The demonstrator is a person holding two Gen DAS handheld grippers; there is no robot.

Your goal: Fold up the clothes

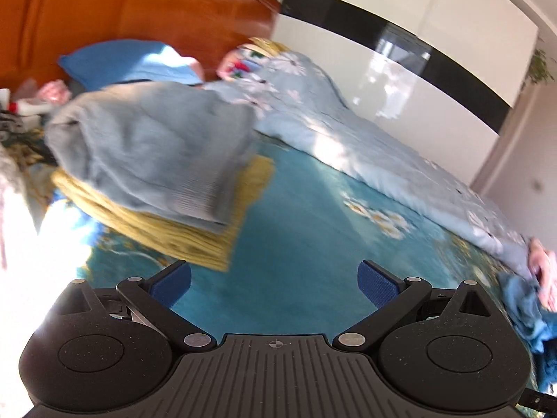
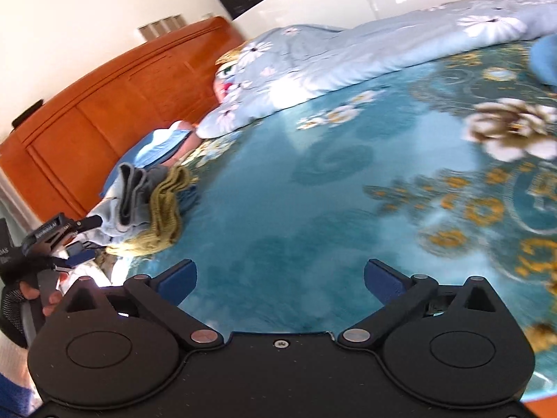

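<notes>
Hovering over the teal bedspread (image 1: pixel 296 209), the left gripper (image 1: pixel 275 284) and right gripper (image 2: pixel 280 282) are standing wide open, holding nothing. Folded grey garment (image 1: pixel 149 146) is resting on the yellow knit (image 1: pixel 195 240). Advisable: be reaching next for the crumpled blue garment (image 1: pixel 525 313), pinching one edge squarely.

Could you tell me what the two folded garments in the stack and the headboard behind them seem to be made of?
The grey-blue garment on top looks like soft knit or fleece: matte, with a ribbed hem. The yellow garment beneath seems a chunkier knit, its edge showing ridged, rope-like rows. The headboard looks like wood with a glossy orange-brown varnish, panelled and grooved. Blur leaves the fabrics uncertain.
</notes>
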